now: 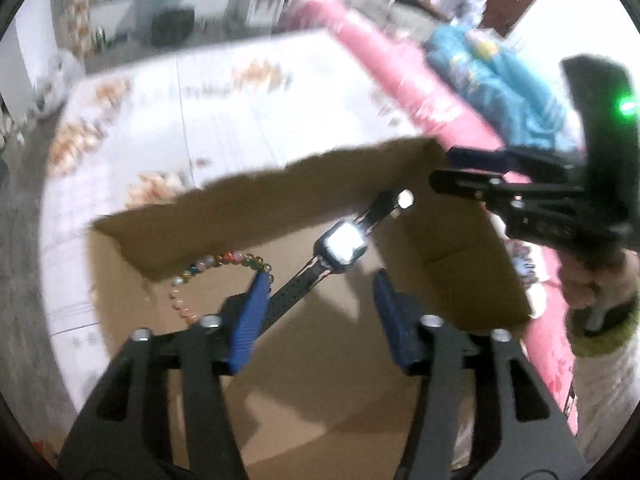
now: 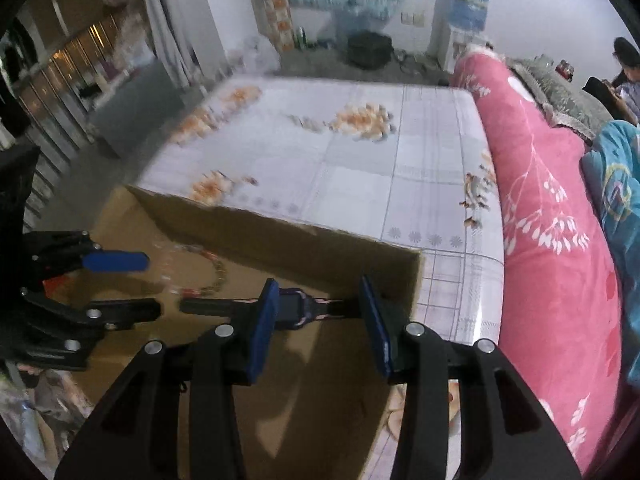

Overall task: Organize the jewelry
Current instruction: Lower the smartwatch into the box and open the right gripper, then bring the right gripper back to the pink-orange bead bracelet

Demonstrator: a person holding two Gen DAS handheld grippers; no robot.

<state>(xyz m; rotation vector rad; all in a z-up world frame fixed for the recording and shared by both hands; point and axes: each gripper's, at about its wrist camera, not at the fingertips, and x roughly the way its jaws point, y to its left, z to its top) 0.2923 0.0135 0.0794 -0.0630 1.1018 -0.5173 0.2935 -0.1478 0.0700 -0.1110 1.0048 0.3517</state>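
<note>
Watch (image 1: pixel 342 245) and bead bracelet (image 1: pixel 218 276) in cardboard box (image 1: pixel 472 240), no legible writing, both tongs spread, empty.

The right tongs (image 2: pixel 320 304) hang parted over an open cardboard box (image 2: pixel 280 240) on the floral-clothed table (image 2: pixel 360 160), a dark watch (image 2: pixel 294 306) lying beneath them, a blurred bead bracelet (image 2: pixel 216 276) at ten o'clock, the left tongs (image 2: pixel 148 284) at nine.
</note>
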